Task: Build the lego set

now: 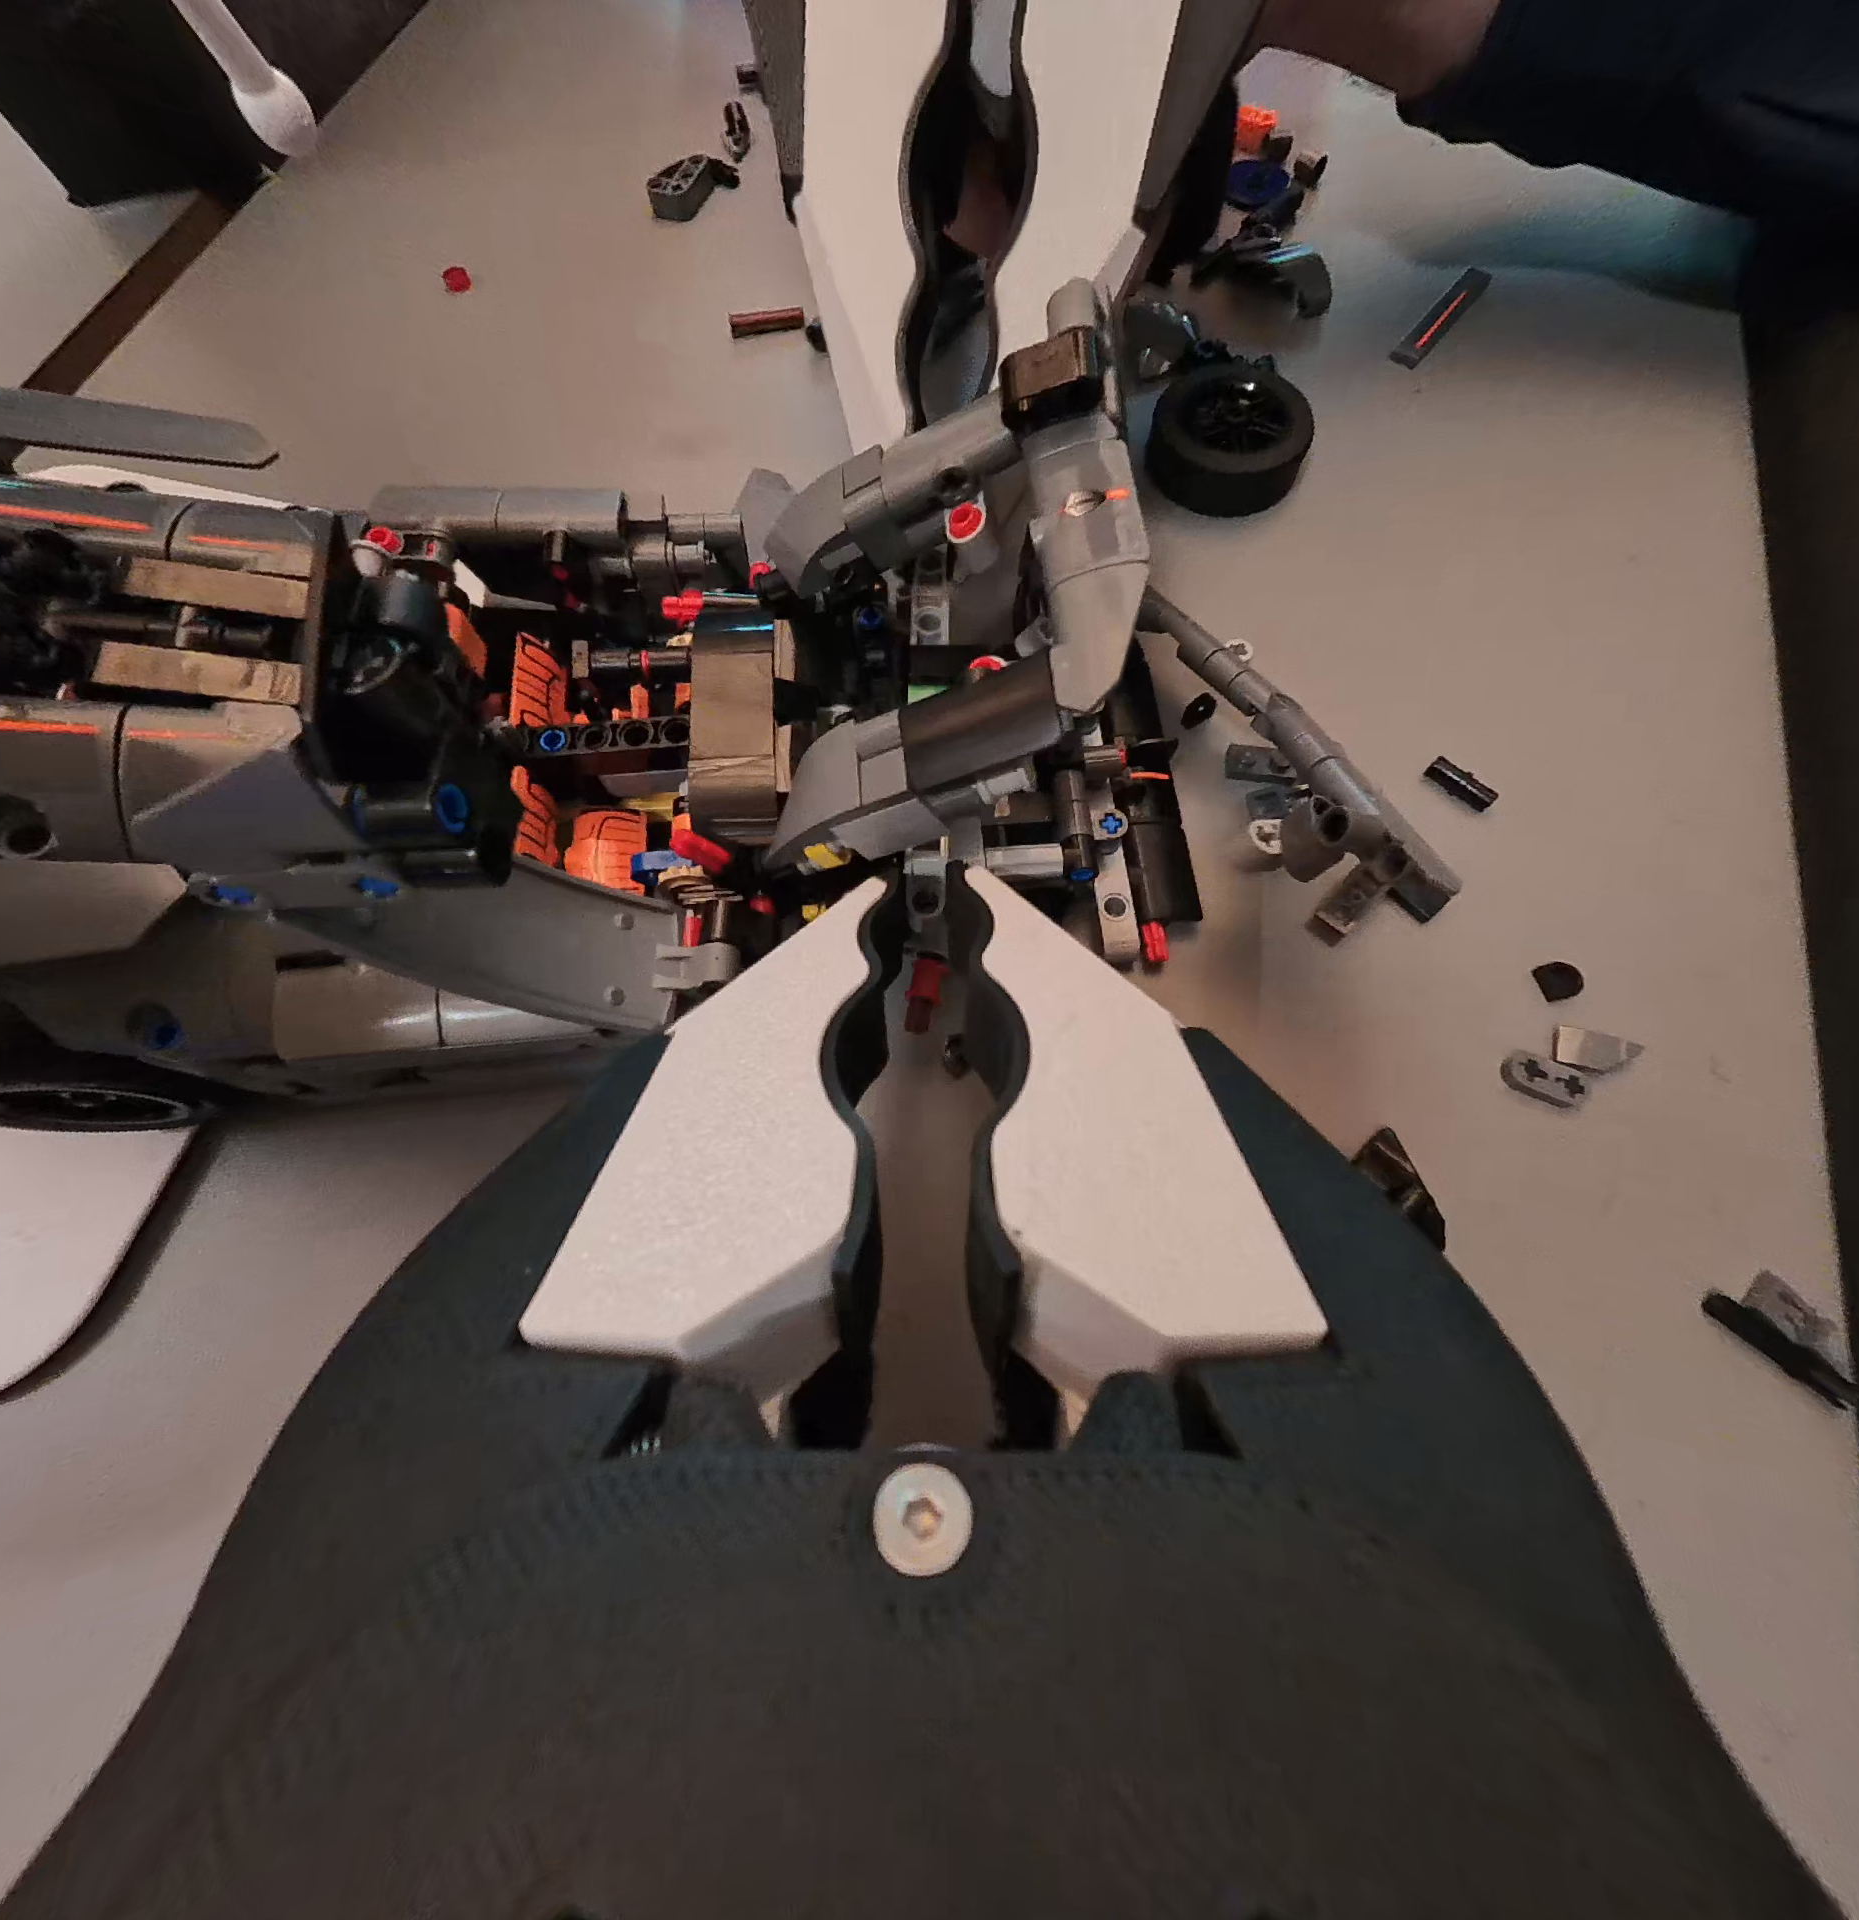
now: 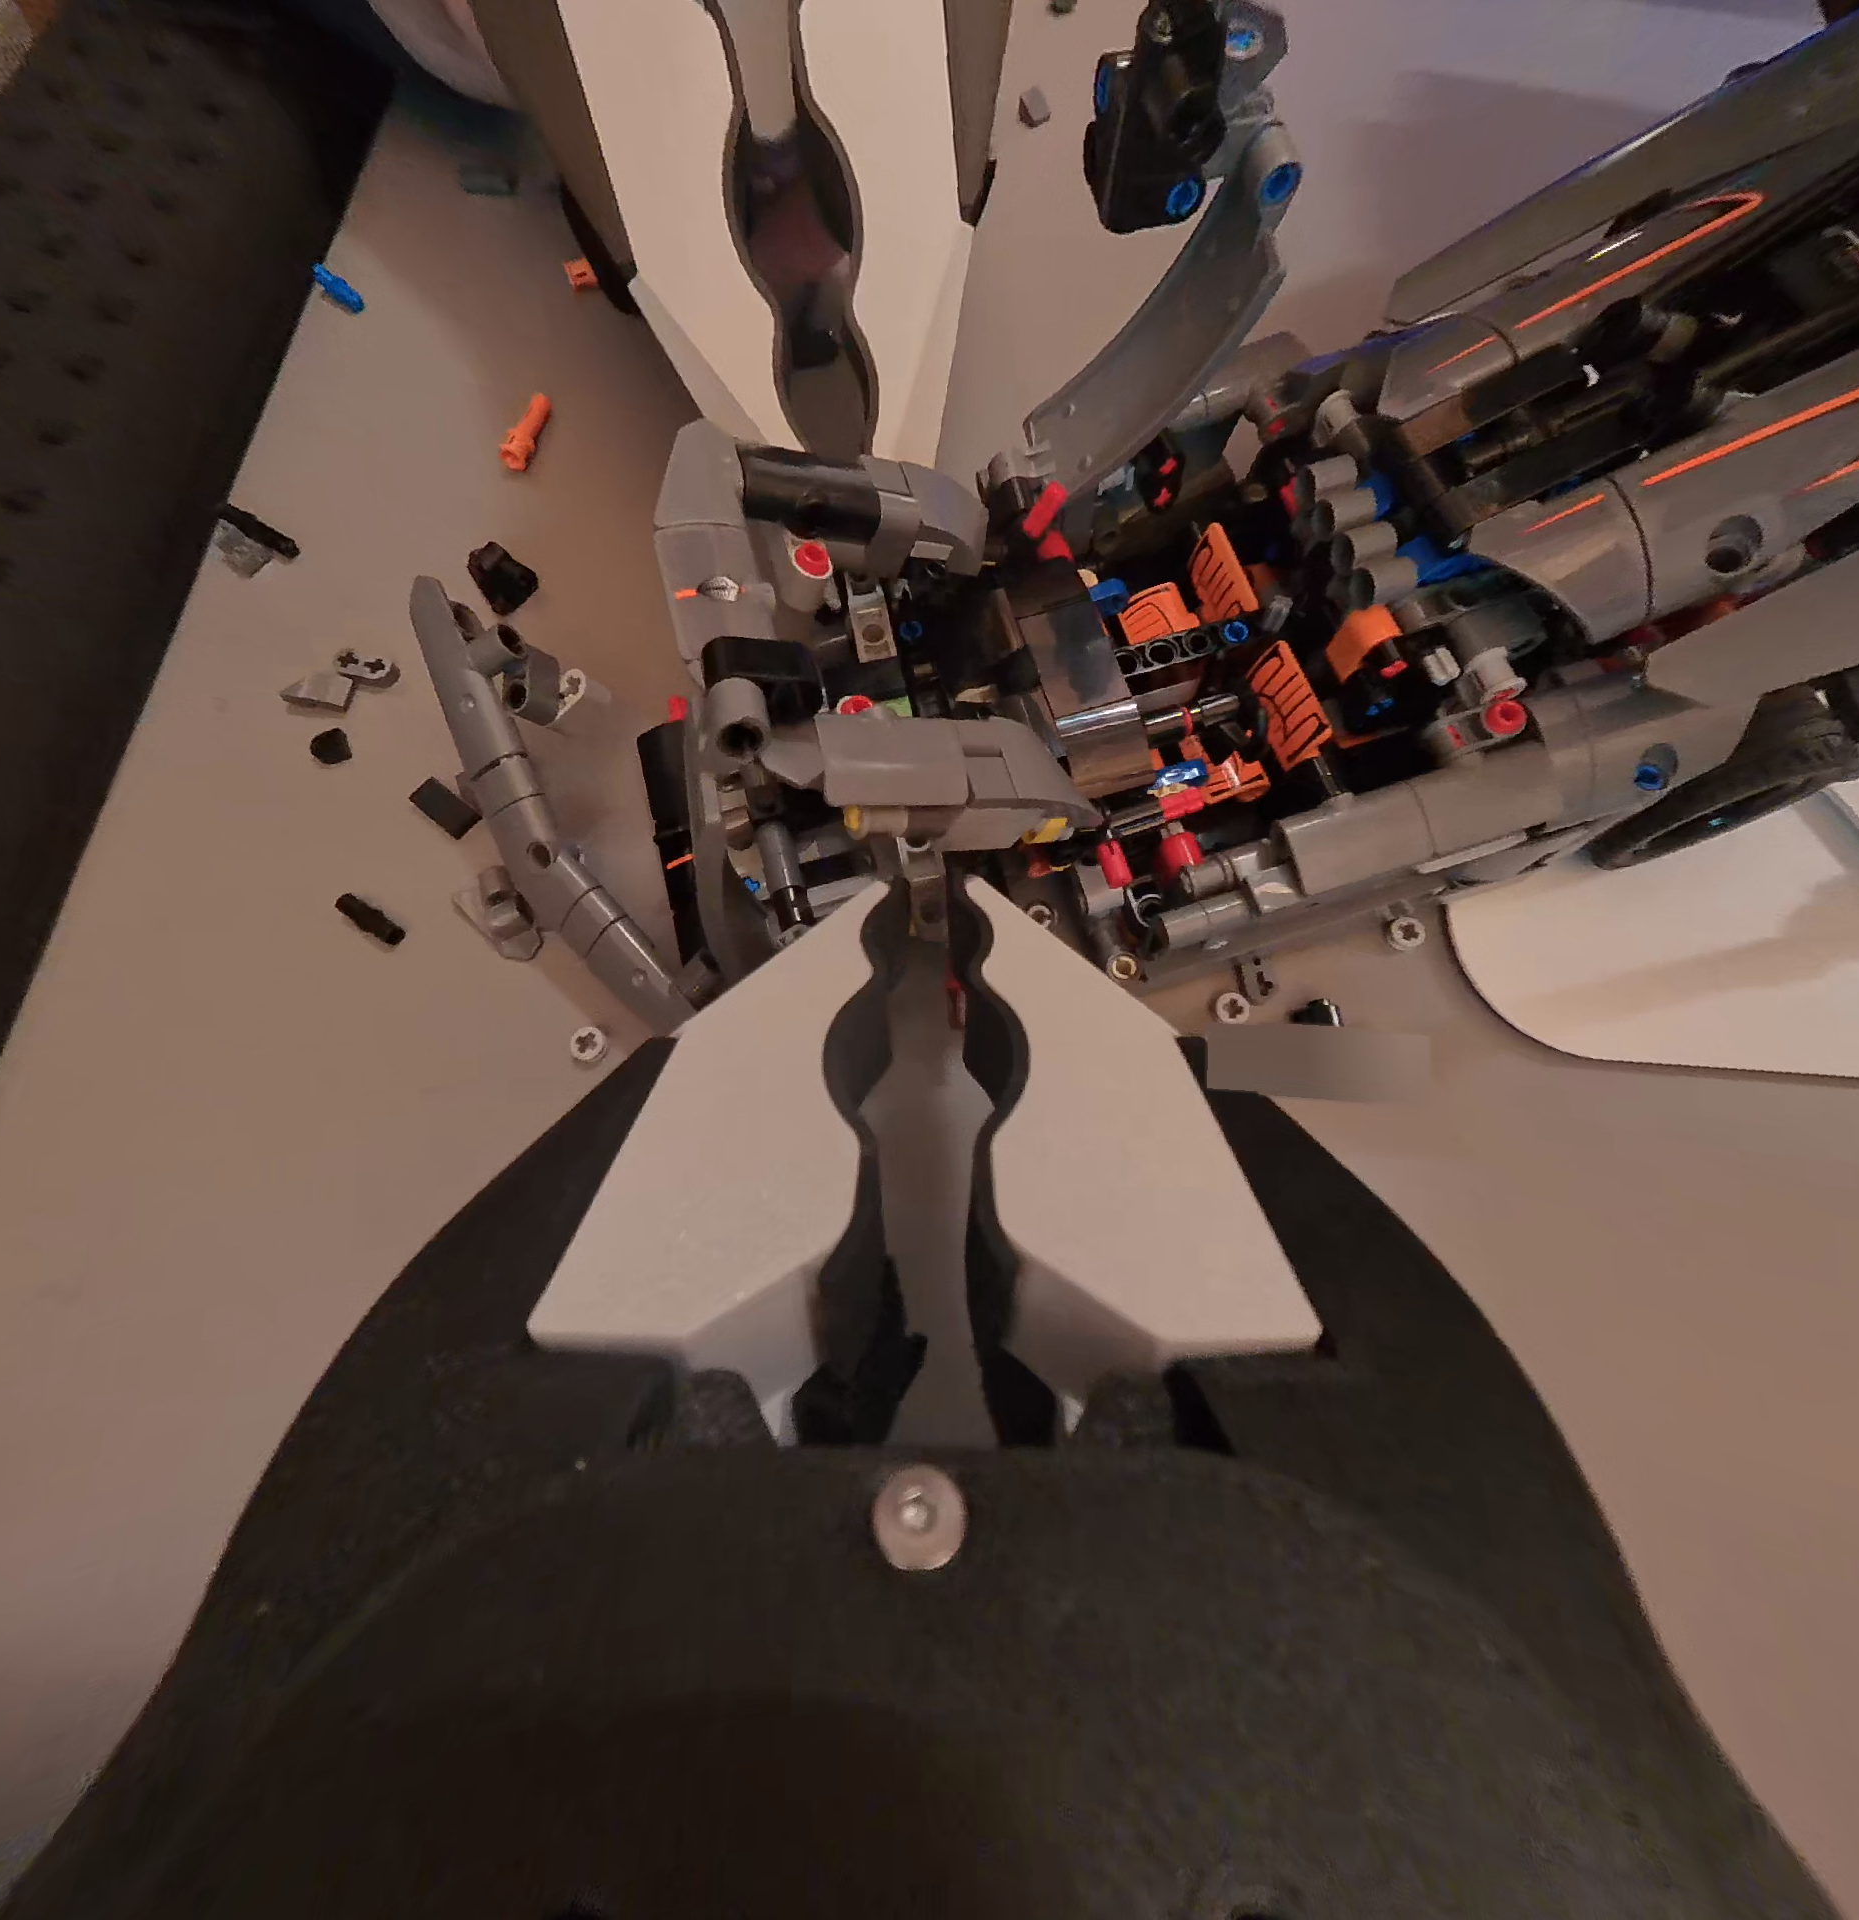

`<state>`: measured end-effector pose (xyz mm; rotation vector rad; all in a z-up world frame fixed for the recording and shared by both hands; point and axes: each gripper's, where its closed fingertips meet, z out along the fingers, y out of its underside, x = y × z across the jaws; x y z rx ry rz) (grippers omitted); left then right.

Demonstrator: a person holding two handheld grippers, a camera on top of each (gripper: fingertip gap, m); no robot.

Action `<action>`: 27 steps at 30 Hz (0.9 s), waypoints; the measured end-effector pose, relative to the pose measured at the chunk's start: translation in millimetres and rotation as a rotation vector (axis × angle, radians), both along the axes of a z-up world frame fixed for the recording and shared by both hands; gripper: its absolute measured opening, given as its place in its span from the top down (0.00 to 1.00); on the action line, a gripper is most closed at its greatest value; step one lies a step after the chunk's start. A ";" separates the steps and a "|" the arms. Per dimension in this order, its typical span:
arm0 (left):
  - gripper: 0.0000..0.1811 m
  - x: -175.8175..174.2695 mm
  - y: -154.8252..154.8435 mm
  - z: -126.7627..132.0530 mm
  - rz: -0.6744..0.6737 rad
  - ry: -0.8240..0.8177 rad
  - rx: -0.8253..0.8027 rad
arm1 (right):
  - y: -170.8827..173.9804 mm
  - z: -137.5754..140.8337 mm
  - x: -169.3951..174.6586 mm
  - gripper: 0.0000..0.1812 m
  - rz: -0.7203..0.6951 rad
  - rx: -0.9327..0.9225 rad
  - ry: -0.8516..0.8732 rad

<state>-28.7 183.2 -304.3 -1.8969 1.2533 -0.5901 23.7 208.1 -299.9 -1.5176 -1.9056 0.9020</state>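
Sitting on the white table [image 1: 551, 312], rear end off to the left: the half-built grey and orange lego car [image 1: 281, 727]. Pinching its front end from opposite sides, left gripper [image 1: 927, 896] and right gripper [image 2: 927, 894], both narrowed onto small grey pieces. Lying loose further right, a black wheel [image 1: 1228, 436].

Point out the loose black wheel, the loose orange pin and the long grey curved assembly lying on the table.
Loose black wheel [image 1: 1228, 438]: left wrist view, on its tyre and rim.
Loose orange pin [image 2: 525, 431]: right wrist view, mid-shaft.
Long grey curved assembly [image 2: 509, 769]: right wrist view, on its middle segments.
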 end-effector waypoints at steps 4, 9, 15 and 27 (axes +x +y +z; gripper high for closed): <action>0.98 0.1 1.6 -0.2 0.009 0.023 0.028 | 4.3 -0.3 -1.1 0.98 -0.022 -0.004 0.003; 0.97 -0.1 1.3 -1.1 0.007 -0.014 -0.019 | 5.8 -1.0 -2.7 0.98 -0.031 0.016 -0.004; 0.97 -0.7 0.9 3.1 -0.010 -0.006 0.023 | 7.1 -1.4 -3.5 0.98 -0.041 0.021 -0.012; 0.99 -5.2 -5.1 13.3 -0.107 0.091 0.254 | 8.7 -1.3 -3.5 0.98 -0.046 0.026 -0.014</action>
